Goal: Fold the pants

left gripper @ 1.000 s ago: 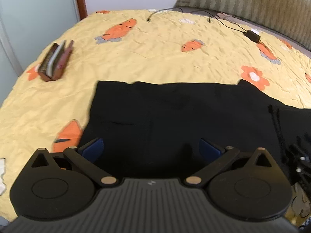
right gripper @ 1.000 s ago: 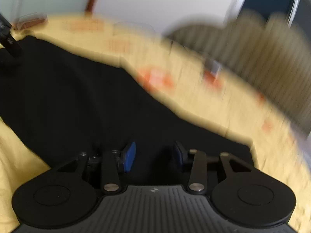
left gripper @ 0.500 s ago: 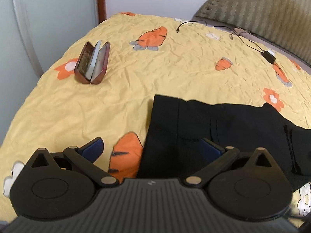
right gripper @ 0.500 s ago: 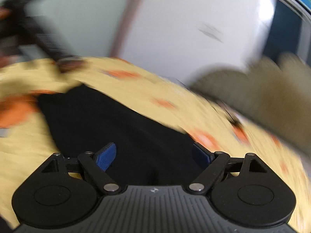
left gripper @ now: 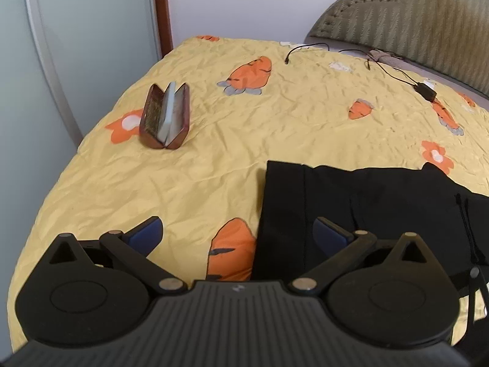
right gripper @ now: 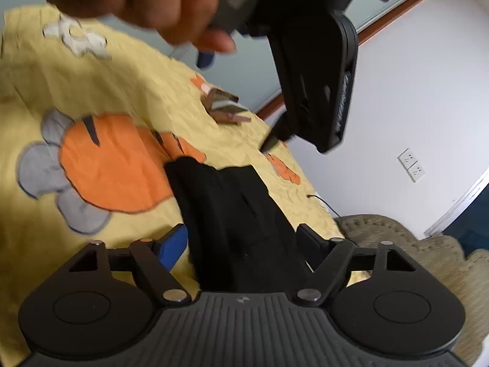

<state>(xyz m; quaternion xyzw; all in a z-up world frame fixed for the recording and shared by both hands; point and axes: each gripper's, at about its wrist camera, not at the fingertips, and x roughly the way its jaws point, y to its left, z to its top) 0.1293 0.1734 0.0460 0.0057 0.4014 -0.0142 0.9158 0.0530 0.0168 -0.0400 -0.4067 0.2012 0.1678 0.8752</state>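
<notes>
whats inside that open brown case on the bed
The open case stands on the yellow bedspread, apart from the black pants. A pale lining or cloth shows between its halves. Whether glasses sit inside cannot be told; the halves hide it.

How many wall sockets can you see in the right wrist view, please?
2. The upper socket and the lower socket sit edge to edge on the white wall at the right of the picture. Others may be hidden or out of frame.

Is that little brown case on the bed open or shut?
Open. The brown case lies on the yellow bedspread with both halves spread in a V, showing a pale lining between them.
</notes>
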